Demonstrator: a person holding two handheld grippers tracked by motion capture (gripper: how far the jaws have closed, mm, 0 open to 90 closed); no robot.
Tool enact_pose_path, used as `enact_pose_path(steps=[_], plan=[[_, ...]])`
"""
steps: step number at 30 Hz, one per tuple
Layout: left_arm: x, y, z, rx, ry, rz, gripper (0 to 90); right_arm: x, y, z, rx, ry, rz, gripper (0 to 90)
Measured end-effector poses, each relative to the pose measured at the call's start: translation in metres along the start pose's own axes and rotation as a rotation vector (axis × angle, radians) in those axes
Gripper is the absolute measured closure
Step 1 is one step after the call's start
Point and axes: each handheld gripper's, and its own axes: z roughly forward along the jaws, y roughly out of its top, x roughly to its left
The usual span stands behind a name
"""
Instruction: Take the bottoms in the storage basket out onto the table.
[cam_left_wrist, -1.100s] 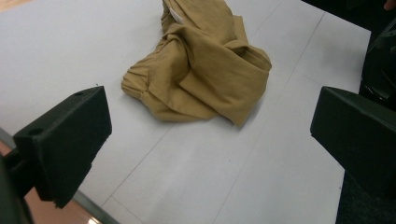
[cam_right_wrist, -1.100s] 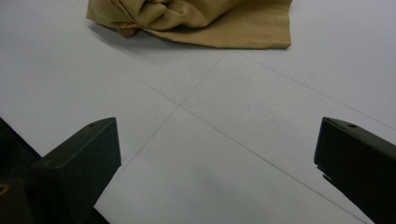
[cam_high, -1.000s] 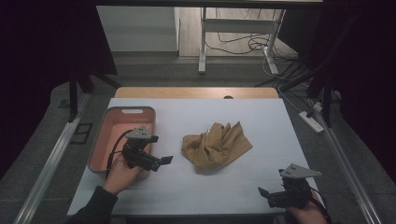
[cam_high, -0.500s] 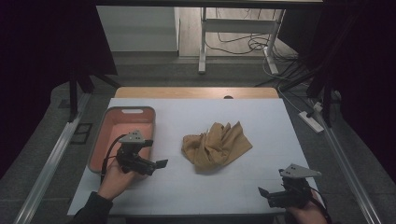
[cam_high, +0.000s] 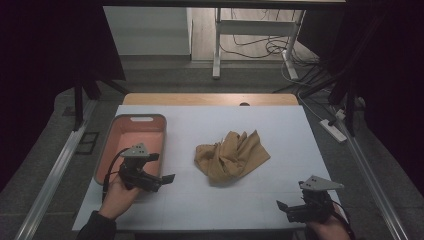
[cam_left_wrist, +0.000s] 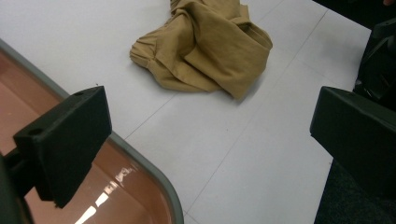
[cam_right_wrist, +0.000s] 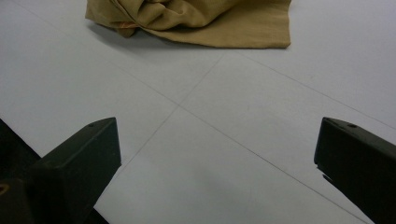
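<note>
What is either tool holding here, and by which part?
Nothing. The left tool and the right tool both stand open, apart from the crumpled tan cloth.

Tan cloth (cam_high: 231, 156) crumpled mid-table — tongs well apart.

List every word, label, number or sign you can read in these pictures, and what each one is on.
None: no readable text in any view.
The tan cloth, the pink tray, the white table and both hand-held grippers, left and right, carry no lettering that can be made out.
</note>
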Motion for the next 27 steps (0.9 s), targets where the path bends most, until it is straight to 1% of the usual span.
enact_pose_path(steps=[9,20,27], plan=[[0.001,-0.007,-0.007,-0.002,0.016,-0.014,0.0,0.0,0.0,0.0,0.001,-0.001,-0.001,0.8],[0.0,-0.014,-0.014,-0.001,0.023,-0.03,0.0,0.0,0.0,0.0,0.003,-0.001,-0.002,0.8],[0.0,-0.02,-0.018,0.01,0.035,-0.044,0.0,0.0,0.0,0.0,0.006,-0.003,-0.004,0.8]])
